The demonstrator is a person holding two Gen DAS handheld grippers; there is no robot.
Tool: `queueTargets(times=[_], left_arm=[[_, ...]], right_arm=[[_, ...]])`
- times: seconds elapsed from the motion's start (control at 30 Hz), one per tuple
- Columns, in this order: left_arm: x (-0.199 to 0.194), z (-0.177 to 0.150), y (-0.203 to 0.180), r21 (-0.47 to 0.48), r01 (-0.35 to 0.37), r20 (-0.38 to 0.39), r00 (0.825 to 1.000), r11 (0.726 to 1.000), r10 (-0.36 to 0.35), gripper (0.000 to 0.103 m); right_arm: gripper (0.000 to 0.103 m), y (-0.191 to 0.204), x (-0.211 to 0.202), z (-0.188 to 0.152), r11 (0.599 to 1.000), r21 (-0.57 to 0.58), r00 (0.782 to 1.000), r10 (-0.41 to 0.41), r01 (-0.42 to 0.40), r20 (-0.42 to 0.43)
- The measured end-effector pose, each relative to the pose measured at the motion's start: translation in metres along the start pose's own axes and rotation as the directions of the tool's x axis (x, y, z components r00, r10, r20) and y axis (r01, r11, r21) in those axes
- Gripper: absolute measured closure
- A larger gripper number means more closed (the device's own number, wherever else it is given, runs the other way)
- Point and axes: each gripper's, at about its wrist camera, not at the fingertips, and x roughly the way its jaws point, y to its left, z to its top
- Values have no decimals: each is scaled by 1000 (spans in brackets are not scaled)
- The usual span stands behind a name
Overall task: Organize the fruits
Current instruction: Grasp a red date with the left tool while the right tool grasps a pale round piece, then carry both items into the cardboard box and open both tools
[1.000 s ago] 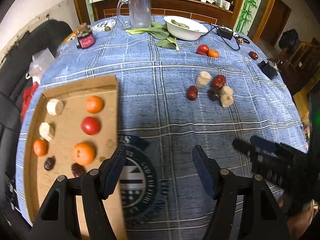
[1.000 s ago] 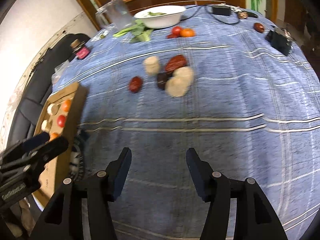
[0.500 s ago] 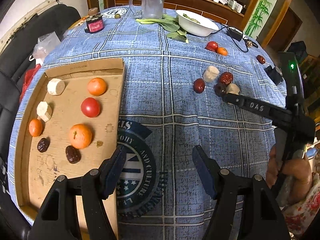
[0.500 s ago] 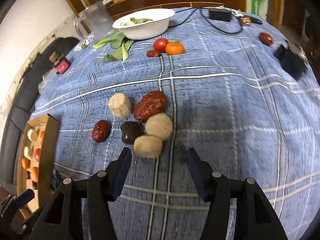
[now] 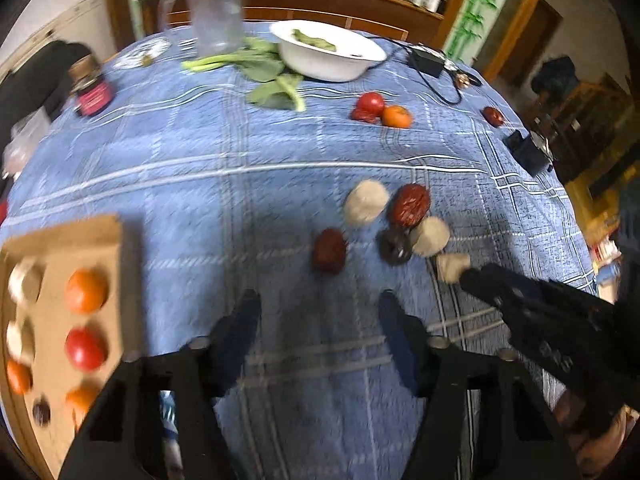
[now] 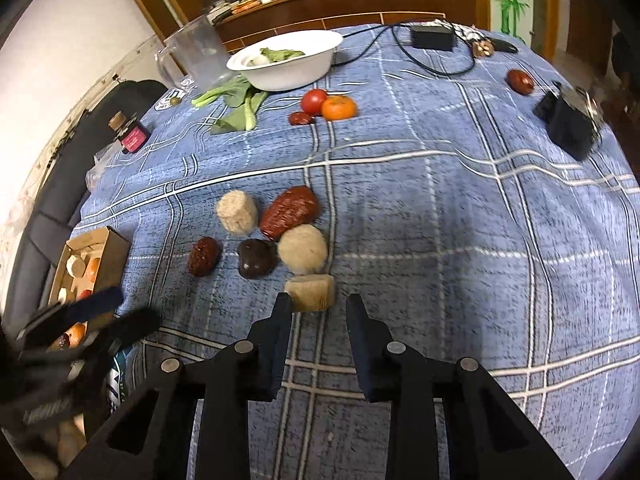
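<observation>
A cluster of loose fruit lies mid-table: a large red date [image 6: 290,212], two pale rounds [image 6: 237,212] [image 6: 303,248], a dark date [image 6: 256,258] and a dark red date [image 5: 329,256]. My right gripper [image 6: 318,300] is shut on a pale cut chunk [image 6: 311,296] at the cluster's near edge; the left wrist view shows its tip on the chunk [image 5: 452,266]. My left gripper [image 5: 318,304] hovers over bare cloth just short of the dark red date, jaws closing with nothing between them. The cardboard tray [image 5: 116,248] at the left holds oranges, a tomato, pale pieces and dark dates.
Farther back lie a tomato [image 6: 314,101], an orange [image 6: 339,107] and a small date [image 6: 301,118]. A white bowl [image 6: 288,70], greens, a glass jug [image 6: 200,54], a small jar [image 6: 134,136], a black box [image 6: 568,124] and a lone date [image 6: 520,81] stand around the table.
Both grippers moved forward toward the fruit cluster. The right jaws narrowed onto the pale chunk. The left gripper swung right, away from the tray, and its jaws narrowed.
</observation>
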Motion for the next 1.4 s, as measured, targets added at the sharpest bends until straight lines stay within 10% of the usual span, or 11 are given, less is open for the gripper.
queueTargets(times=[0.27,0.37,0.57,0.8,0.9,1.4], left_arm=[[33,19,-15,121,-1,-17,1000,993,3,51],[44,19,-17,133,3,-47,999,991,3,75],[42,18,-10,105,3,-41,999,994,2,84],[29,10,-8,88,8,-29,1000,996,-5,84],[22,6,-7,82,12,-20,1000,997,-10,84],[-64,-43,44,-58,63,69,996,996,-59,84]], right_arm=[[73,-27,-7,-7,998,64,1000,11,-11,-4],[73,-23,-7,-7,999,50,1000,16,-16,-3],[48,-5,-1,-3,1000,-12,1000,0,0,8],[49,12,17,-8,994,-91,998,-66,66,-1],[72,16,16,-12,989,-117,996,-89,88,1],[72,65,-32,-24,997,-80,1000,9,-7,27]])
